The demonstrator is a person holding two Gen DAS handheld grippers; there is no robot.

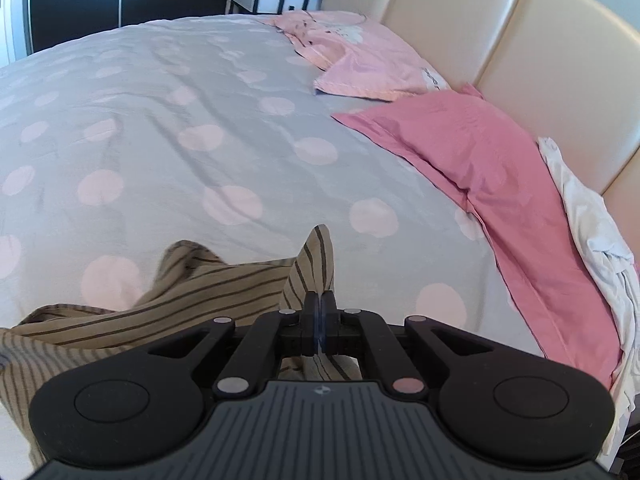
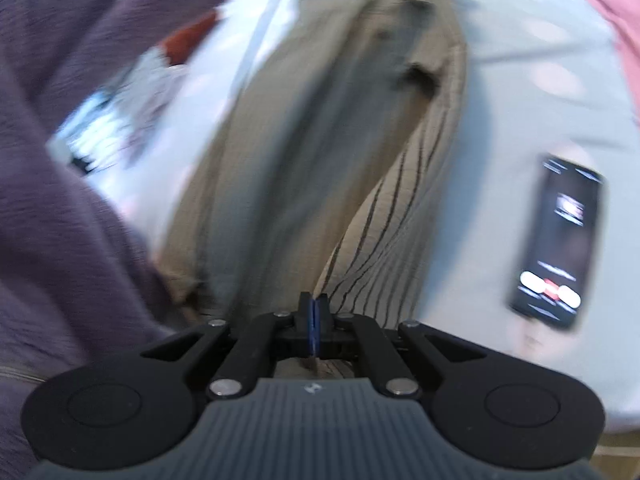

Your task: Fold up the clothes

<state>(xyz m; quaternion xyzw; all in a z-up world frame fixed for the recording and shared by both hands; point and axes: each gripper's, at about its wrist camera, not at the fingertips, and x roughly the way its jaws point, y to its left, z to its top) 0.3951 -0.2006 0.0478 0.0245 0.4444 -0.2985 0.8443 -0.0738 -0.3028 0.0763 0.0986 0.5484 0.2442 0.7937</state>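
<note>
A tan garment with thin dark stripes [image 1: 208, 300] lies bunched at the near edge of the bed. My left gripper [image 1: 320, 300] is shut on a raised fold of it, the cloth poking up between the jaws. In the right wrist view the same striped garment [image 2: 320, 152] hangs stretched out and blurred. My right gripper [image 2: 314, 304] is shut on its lower edge.
The bed has a grey cover with pink dots [image 1: 180, 120]. Pink pillows [image 1: 460, 152] and a white cloth [image 1: 592, 232] lie along the cream headboard [image 1: 520, 40]. A lit phone [image 2: 560, 240] lies on the cover at the right. A purple sleeve [image 2: 60, 240] fills the left.
</note>
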